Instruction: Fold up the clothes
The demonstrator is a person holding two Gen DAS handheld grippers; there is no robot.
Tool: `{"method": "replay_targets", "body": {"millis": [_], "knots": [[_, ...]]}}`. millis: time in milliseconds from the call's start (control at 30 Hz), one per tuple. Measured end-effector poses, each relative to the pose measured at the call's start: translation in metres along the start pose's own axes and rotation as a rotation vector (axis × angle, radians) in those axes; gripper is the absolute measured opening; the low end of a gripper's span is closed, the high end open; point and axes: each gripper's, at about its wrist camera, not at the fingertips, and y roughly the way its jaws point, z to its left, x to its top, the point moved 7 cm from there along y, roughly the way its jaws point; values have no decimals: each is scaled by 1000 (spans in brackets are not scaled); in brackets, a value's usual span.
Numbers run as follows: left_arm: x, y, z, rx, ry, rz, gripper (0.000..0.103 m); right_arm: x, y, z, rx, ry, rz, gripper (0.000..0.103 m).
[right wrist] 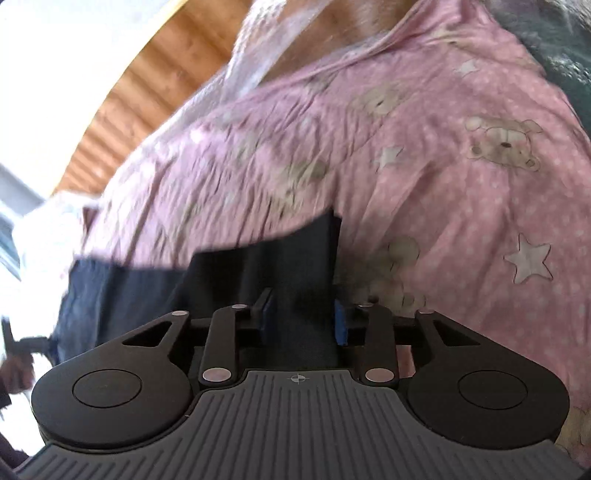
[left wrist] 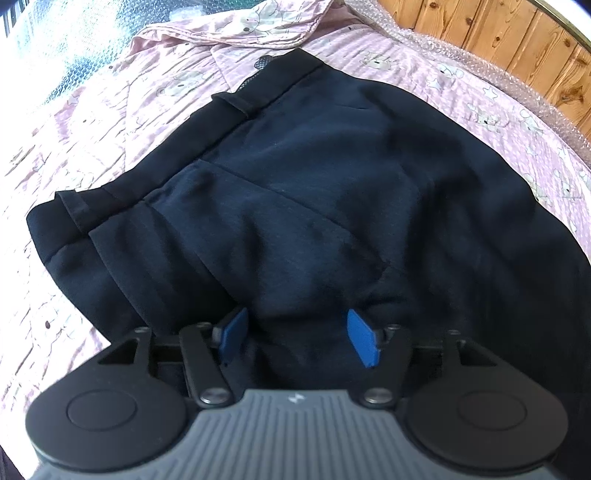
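Note:
Dark navy trousers (left wrist: 295, 184) lie spread on a pink bear-print sheet (left wrist: 92, 122), with the belt-looped waistband (left wrist: 236, 105) toward the upper left. My left gripper (left wrist: 298, 338) hovers over the near part of the cloth. Its blue pads (left wrist: 364, 341) stand wide apart and a low hump of fabric sits between them, unpinched. In the blurred right wrist view, my right gripper (right wrist: 303, 317) is part open over a corner strip of the trousers (right wrist: 258, 266). That dark cloth fills the gap between its pads (right wrist: 340, 323), and no squeeze shows.
A wooden board (left wrist: 498, 44) and bubble wrap (left wrist: 443, 48) border the bed's far right. A crumpled fold of pink sheet (left wrist: 258, 26) lies beyond the waistband. A hand (right wrist: 16, 373) shows at the left edge of the right wrist view.

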Motion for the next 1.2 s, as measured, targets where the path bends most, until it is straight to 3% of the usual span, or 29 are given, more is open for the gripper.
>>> {"method": "replay_targets", "body": {"millis": [67,133,167,300,367,500,567,600,633,700,733,867,933,1033,1100,1133,1167,1200], "knots": [[-1,0,-1,3,-1,-4,62,1,2,-6,-19,37,-25,21],[0,-1,-1,4,-3,3,62,4,4,-6,-47,50,-37,3],[0,-1,-1,5,-5,6,62,5,4,-2,-61,48,-34,1],[0,-1,1,-12,0,7,62,5,-24,16,-234,-77,-75,0],[-1,-1,1,-16,4,-1,64,-6,-20,9,-344,-114,-32,0],[-1,-4,2,-28,5,0,62,-7,-13,8,-427,-119,-50,1],[3,-18,4,-60,-12,-15,57,-4,-14,11,-478,-118,-58,20],[7,-29,7,-85,-29,-42,57,-2,-20,12,-538,-116,-78,49],[12,-42,9,-112,-47,-72,57,-1,-33,15,-611,-114,-120,57],[23,-66,12,-157,-59,-142,57,-1,-60,32,-669,-115,-212,56],[32,-73,12,-182,-62,-172,58,-3,-67,51,-632,-129,-238,56],[77,-66,-3,-283,-68,-230,61,-33,-37,136,-432,-272,-162,56],[98,-37,-14,-308,-34,-207,62,-50,-10,166,-372,-341,-100,68],[126,19,-25,-264,29,-153,59,-69,16,160,-426,-354,-34,66],[131,51,-15,-136,64,-123,55,-82,19,133,-500,-308,15,63],[133,66,-9,-69,81,-108,47,-90,13,114,-537,-278,27,71],[139,71,-2,-12,97,-112,48,-95,4,97,-573,-240,23,78],[145,73,6,43,112,-119,58,-98,-7,81,-617,-195,17,93]]}}
